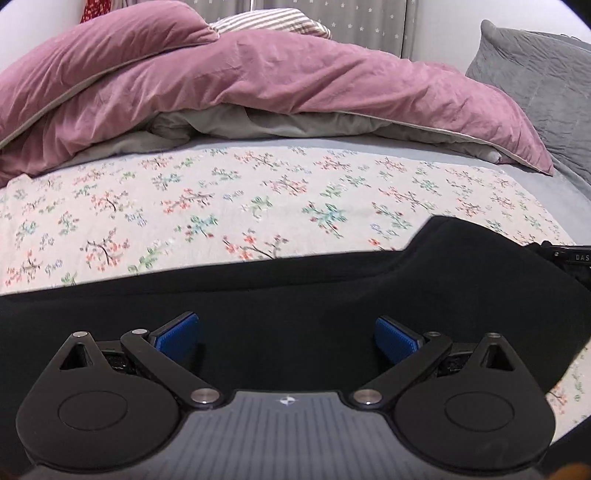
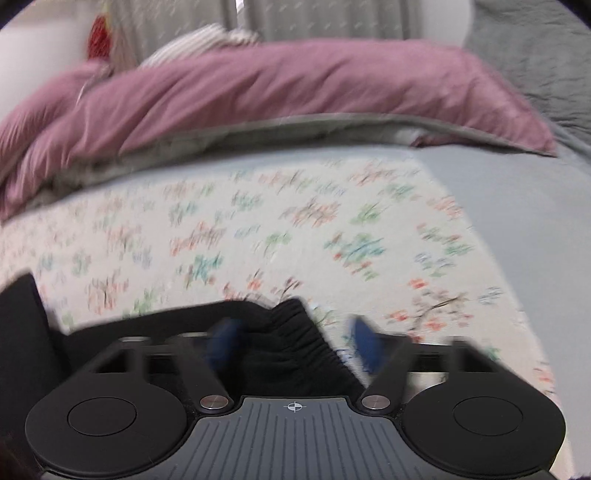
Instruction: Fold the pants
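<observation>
Black pants [image 1: 295, 288] lie flat across the near edge of the floral bedspread [image 1: 221, 199]. My left gripper [image 1: 288, 334] is open just above the black fabric, blue pads [image 1: 177, 336] wide apart, holding nothing. In the blurred right wrist view, my right gripper [image 2: 293, 343] is open with the gathered elastic waistband of the pants [image 2: 295, 339] lying between its blue pads [image 2: 364, 341]. The bedspread [image 2: 295, 229] stretches beyond it.
A bunched pink duvet [image 1: 258, 77] with grey lining lies across the back of the bed. A grey quilted pillow [image 1: 535, 66] sits at the far right, a striped pillow [image 1: 273, 20] behind the duvet. Bare grey sheet [image 2: 498, 192] shows right of the bedspread.
</observation>
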`<state>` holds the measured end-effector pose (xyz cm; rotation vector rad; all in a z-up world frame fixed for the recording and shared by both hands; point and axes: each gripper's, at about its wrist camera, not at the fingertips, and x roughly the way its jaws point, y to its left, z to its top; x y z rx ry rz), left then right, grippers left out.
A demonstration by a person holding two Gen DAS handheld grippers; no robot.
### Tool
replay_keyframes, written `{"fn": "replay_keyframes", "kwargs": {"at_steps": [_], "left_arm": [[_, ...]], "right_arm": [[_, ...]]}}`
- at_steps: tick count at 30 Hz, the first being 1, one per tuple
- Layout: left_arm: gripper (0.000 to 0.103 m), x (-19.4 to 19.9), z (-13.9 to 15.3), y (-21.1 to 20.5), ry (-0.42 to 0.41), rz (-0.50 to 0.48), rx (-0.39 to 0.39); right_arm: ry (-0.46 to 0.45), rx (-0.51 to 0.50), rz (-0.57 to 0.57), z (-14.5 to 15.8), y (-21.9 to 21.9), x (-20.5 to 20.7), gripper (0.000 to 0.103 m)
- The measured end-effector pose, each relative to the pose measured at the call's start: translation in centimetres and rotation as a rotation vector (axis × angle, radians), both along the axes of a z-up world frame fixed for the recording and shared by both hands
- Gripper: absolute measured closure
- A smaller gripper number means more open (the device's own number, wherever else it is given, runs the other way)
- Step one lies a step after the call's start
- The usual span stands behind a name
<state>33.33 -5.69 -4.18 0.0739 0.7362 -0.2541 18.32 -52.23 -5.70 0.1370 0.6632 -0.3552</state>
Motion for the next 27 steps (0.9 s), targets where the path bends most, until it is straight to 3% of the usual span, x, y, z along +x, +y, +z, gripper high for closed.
{"fn": "replay_keyframes", "kwargs": {"at_steps": [2, 3, 5, 8, 10, 13, 15, 16, 17, 18, 19, 20, 24, 27], "left_arm": [[0.000, 0.5, 0.3, 0.5, -0.014, -0.010, 0.000], [0.000, 0.9, 0.5, 0.7, -0.024, -0.015, 0.006], [0.000, 1.6, 0.9, 0.8, -0.056, -0.036, 0.040], [0.000, 3.4, 0.8, 0.7, -0.078, -0.111, 0.126], [0.000, 4.8, 0.5, 0.8, -0.057, -0.191, 0.185], [0.003, 6.6, 0.0, 1.3, -0.030, -0.255, 0.254], [0.020, 7.5, -0.3, 1.9, 0.005, -0.263, 0.248], [0.024, 8.1, -0.5, 2.2, 0.040, -0.274, 0.219], [0.035, 8.5, -0.6, 2.5, 0.076, -0.286, 0.177], [0.052, 8.9, -0.6, 2.7, 0.105, -0.297, 0.139], [0.063, 8.9, -0.5, 2.8, 0.120, -0.304, 0.110], [0.085, 8.8, -0.5, 2.6, 0.118, -0.309, 0.099], [0.084, 7.2, 0.4, 1.2, -0.017, -0.288, 0.172], [0.084, 7.1, 1.7, 1.2, -0.130, -0.199, 0.155]], "right_arm": [[-0.007, -0.037, 0.011, 0.6, 0.4, 0.0, 0.079], [-0.020, -0.058, 0.003, 1.1, 0.3, -0.2, 0.080], [-0.053, -0.113, -0.062, 2.5, -0.5, -0.5, 0.081], [-0.099, -0.116, -0.129, 4.6, -2.8, -0.9, 0.081], [-0.094, -0.098, -0.123, 5.2, -3.6, -0.5, 0.081], [-0.042, -0.179, -0.091, 4.9, -2.6, 0.3, 0.081], [-0.019, -0.219, -0.074, 4.1, -1.9, 0.6, 0.081], [-0.017, -0.223, -0.074, 3.8, -1.9, 0.6, 0.081], [-0.020, -0.220, -0.075, 3.5, -1.8, 0.7, 0.081], [-0.030, -0.207, -0.078, 3.2, -2.0, 0.6, 0.081], [-0.038, -0.193, -0.083, 3.1, -2.1, 0.4, 0.080], [-0.045, -0.179, -0.089, 3.0, -2.3, 0.3, 0.080], [-0.057, -0.173, -0.096, 3.1, -2.3, 0.2, 0.080], [-0.054, -0.194, -0.106, 3.5, -2.2, 0.8, 0.080]]}}
